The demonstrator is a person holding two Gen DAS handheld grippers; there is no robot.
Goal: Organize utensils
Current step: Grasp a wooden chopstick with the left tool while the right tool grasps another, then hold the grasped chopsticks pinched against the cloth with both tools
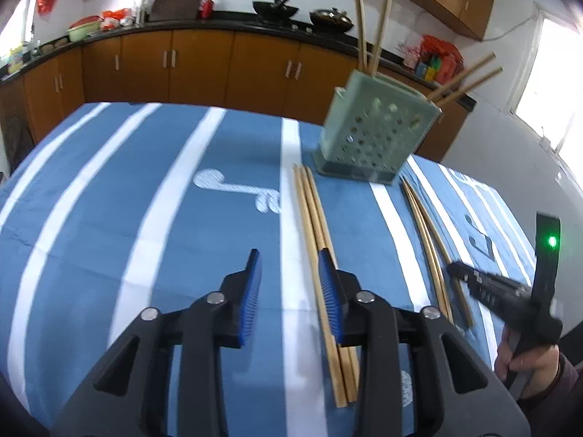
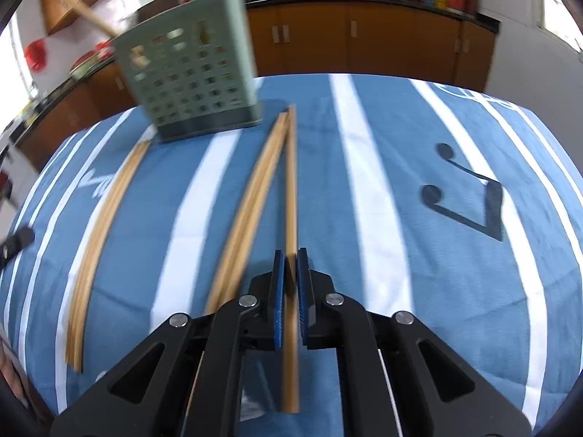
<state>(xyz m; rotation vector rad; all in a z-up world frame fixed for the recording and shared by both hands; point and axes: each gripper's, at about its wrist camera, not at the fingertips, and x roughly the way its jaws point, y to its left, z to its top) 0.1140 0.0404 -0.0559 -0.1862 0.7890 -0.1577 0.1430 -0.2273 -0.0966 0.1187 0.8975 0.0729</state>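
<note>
A kitchen with brown cabinets (image 1: 204, 62) and a dark countertop lies behind a table spread with a blue cloth (image 1: 127, 218) striped in white and printed with music notes. In the right wrist view, the right gripper (image 2: 290, 255) is seen with its blue pads (image 2: 278, 291) clamped on a single wooden chopstick (image 2: 290, 189), which runs forward between them towards the holder. Just left of it, a loose bundle of chopsticks (image 2: 251, 196) lies on the cloth, and a second bundle (image 2: 98, 240) lies further left. In the left wrist view, the left gripper (image 1: 291, 258) is held low over the cloth with its fingers apart and nothing between them; its right pad (image 1: 329, 291) lies over a bundle of three chopsticks (image 1: 309, 211), though contact cannot be told. Beyond both grippers a pale green perforated chopstick holder (image 1: 375, 134) stands on the cloth, with several chopsticks (image 1: 368, 22) leaning out of it. A hand (image 1: 528, 364) gripping the right tool's handle is seen at the right edge
</note>
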